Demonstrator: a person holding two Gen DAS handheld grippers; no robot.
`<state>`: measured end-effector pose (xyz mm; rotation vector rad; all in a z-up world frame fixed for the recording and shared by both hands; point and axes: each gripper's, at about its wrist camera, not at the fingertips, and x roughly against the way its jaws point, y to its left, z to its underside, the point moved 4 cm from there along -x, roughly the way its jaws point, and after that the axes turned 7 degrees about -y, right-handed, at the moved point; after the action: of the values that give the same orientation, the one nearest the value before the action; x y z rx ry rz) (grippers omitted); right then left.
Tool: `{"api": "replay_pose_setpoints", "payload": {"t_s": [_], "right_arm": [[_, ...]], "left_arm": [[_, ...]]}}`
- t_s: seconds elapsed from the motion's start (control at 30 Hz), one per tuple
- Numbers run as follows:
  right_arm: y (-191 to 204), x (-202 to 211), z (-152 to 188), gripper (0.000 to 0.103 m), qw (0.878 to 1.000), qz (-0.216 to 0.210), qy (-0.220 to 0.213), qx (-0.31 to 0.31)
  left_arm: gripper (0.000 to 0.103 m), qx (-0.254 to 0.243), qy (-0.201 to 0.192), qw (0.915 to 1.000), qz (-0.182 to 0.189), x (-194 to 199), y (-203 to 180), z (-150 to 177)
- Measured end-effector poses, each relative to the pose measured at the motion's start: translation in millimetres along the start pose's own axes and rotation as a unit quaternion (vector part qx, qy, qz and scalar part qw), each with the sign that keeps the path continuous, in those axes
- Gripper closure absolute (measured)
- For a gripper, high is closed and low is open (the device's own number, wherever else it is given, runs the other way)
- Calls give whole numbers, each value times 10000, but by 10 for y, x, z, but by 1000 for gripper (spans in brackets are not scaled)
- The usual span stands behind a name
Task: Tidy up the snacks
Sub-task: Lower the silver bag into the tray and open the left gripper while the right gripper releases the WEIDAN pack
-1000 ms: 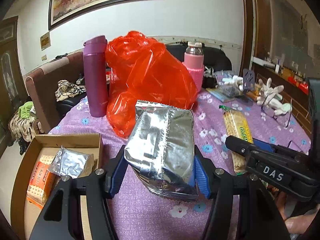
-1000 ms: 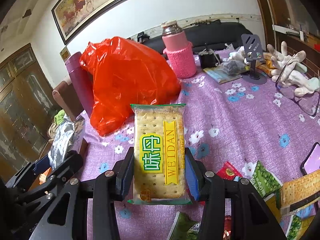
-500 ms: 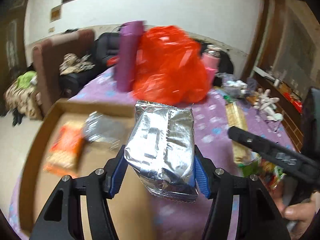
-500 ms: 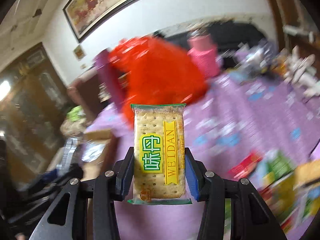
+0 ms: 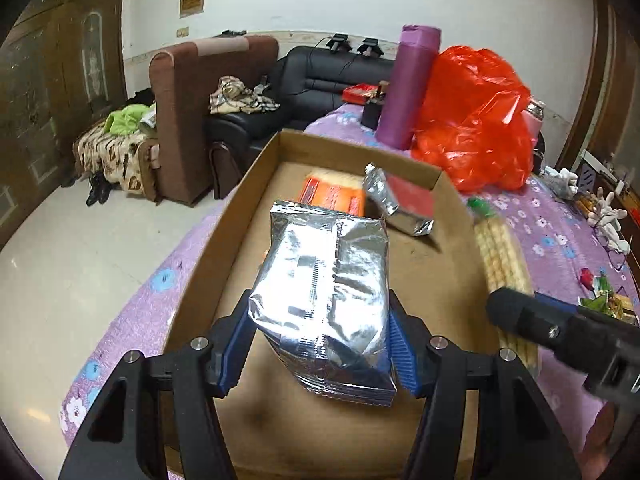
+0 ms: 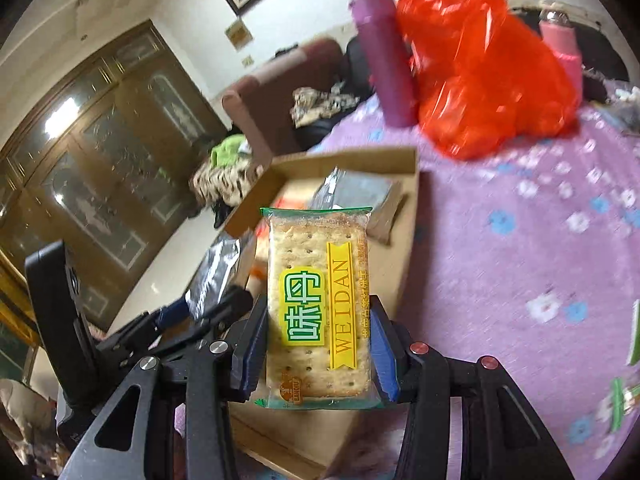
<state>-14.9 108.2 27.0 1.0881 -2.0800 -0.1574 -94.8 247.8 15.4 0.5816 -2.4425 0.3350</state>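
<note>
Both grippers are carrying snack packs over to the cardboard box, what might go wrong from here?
The left gripper and right gripper are close together above the cardboard box, so they could collide. The silver foil pack is puffy and may slip from the jaws. The Weidan cracker pack hangs near the box's side wall and could land outside.

The right hand-held gripper (image 6: 318, 354) clamps a clear-wrapped pack of pale crackers with a yellow and green label (image 6: 318, 312) upright between its blue pads. Behind the pack sits a shallow brown cardboard box (image 6: 394, 264) on the purple flowered cloth of the bench (image 6: 520, 264), with a silver foil packet (image 6: 354, 190) lying inside. At lower left, the left hand-held gripper (image 6: 208, 304) carries a crinkled silver foil pouch (image 6: 216, 272). Farther back stand a tall purple flask (image 6: 384, 64) and a crumpled red plastic bag (image 6: 488, 68), the image blurred there.
</note>
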Motion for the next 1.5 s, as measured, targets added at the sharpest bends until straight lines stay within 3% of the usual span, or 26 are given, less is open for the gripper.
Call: {"api": "replay_pose_setpoints", "payload": {"t_s": [0.33,0.7,1.03,1.33,1.5], "right_arm": [[95,-237,106,52,9990,283,144,302],[39,-238,94,51,9999,121,86,78],[15,252,-48,51,9987,-120,-492,33],[-533,971,26,51,9937,-320,-969,-465],[-935,1545,103,51,9852,-38,-1559,-716]], "left_arm": [[43,145,93,9996,230,-67,73,51],[42,196,38,9994,291,-64,62,35],[40,46,-104,9998,148,-17,37,32],[39,10,-300,9994,177,77,21,13],[39,-201,-575,9976,329,332,-189,-87]]}}
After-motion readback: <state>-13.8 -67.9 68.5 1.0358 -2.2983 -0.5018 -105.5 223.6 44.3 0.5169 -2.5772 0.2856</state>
